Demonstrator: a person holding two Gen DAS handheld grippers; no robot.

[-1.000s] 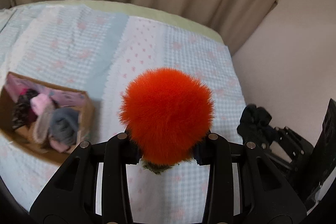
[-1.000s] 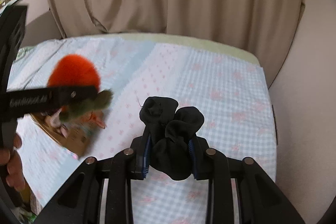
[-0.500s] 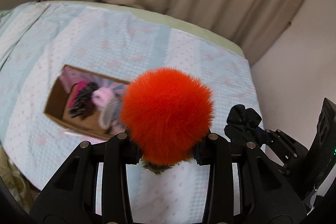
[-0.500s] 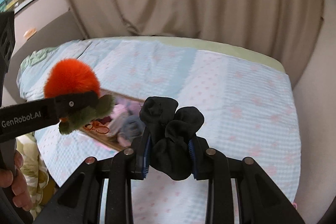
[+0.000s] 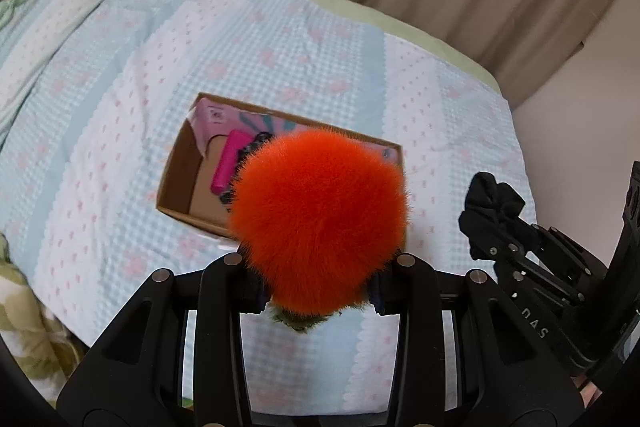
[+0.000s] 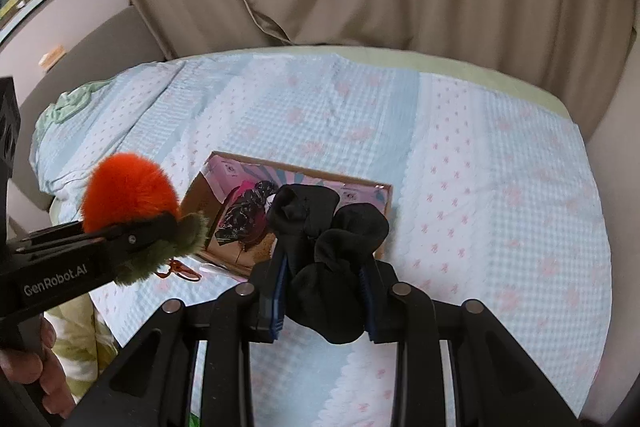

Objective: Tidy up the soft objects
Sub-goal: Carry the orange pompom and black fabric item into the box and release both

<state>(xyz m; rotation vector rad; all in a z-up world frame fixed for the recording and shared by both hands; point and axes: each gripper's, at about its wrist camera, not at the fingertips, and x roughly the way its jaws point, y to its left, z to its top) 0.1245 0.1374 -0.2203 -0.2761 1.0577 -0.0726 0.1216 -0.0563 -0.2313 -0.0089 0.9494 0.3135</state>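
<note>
Aloft, one orange pompom (image 5: 320, 219), one black scrunchie (image 6: 326, 251), one box (image 5: 176, 179)

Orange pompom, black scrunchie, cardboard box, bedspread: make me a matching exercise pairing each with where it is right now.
Things:
1. orange pompom
2. black scrunchie
3. cardboard box
4. bedspread

Places:
A. lying open on the bed, with hair accessories inside
B. clamped in the left tongs
C. spread over the bed, under the box
D. clamped in the right tongs

Pairs: 1-B, 2-D, 3-A, 4-C
</note>
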